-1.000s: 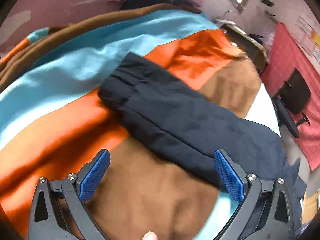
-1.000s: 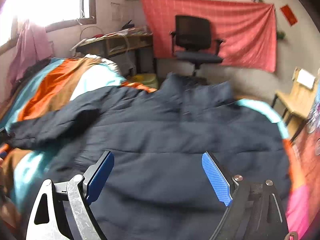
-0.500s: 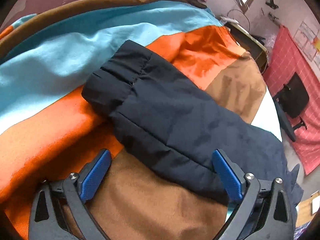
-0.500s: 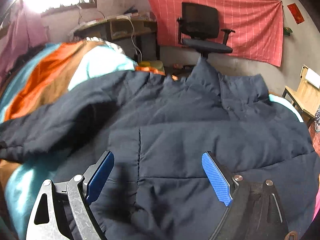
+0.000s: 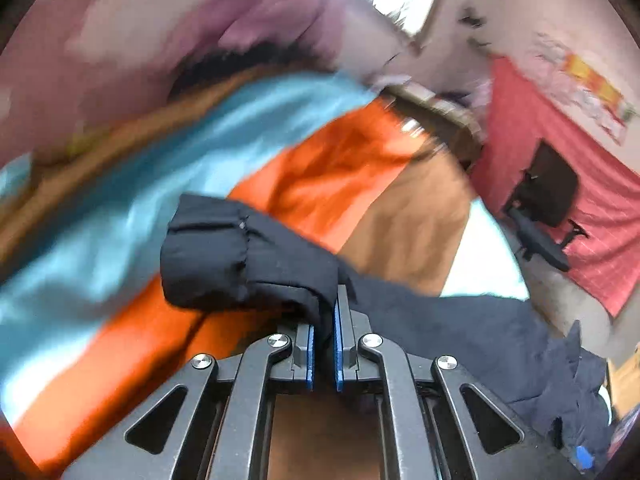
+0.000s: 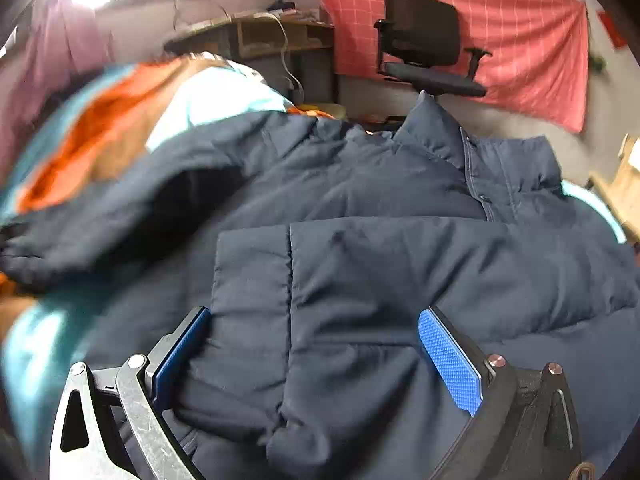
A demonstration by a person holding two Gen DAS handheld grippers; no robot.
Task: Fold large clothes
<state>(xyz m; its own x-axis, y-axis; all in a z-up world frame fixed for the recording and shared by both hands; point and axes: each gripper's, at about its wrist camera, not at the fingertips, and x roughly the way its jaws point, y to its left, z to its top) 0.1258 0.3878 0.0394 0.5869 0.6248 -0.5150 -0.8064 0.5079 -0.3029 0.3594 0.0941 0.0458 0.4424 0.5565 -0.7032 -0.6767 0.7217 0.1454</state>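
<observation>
Left wrist: left gripper (image 5: 324, 344) just clamped on jacket (image 6: 360, 260) sleeve (image 5: 248, 256), lifting to fold; right gripper (image 6: 316, 344) spread wide

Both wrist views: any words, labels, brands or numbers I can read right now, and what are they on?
No text can be read in either view.
Papers on the wall above the red cloth: too blurred to read.
Navy jacket: no label or brand showing.
Claws: no markings visible.

No legible text; wall papers (image 5: 592, 84) too blurred to read.
</observation>
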